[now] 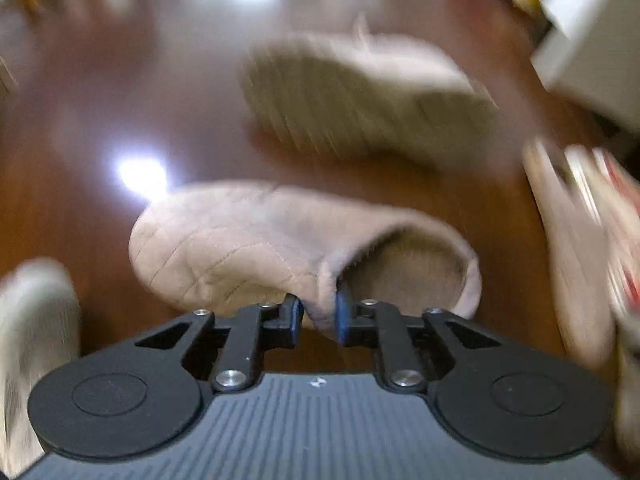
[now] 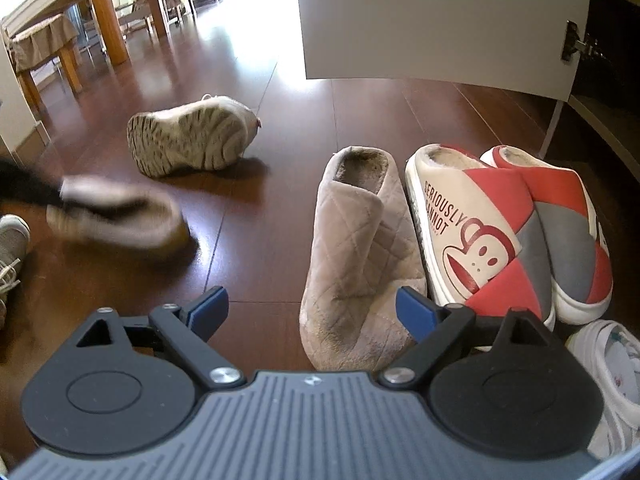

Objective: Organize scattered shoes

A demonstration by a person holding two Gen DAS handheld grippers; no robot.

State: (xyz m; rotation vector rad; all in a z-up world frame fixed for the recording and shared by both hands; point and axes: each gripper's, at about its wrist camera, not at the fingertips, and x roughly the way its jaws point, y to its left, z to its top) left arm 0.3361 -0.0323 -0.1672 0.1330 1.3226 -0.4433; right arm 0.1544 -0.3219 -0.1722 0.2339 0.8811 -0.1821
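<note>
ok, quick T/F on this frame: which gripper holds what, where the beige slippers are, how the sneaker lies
1. The left gripper is clamped on the collar of a beige quilted slipper. True.
2. The right gripper holds the other beige slipper. False: its jaws stand open and empty; that slipper sits on the floor.
3. The sneaker stands upright on its sole. False: it lies on its side, tread showing.
4. The floor-standing beige slipper is right beside the red, grey and white monkey-print slippers. True.
5. The cabinet door is shut. False: it hangs open.
</note>
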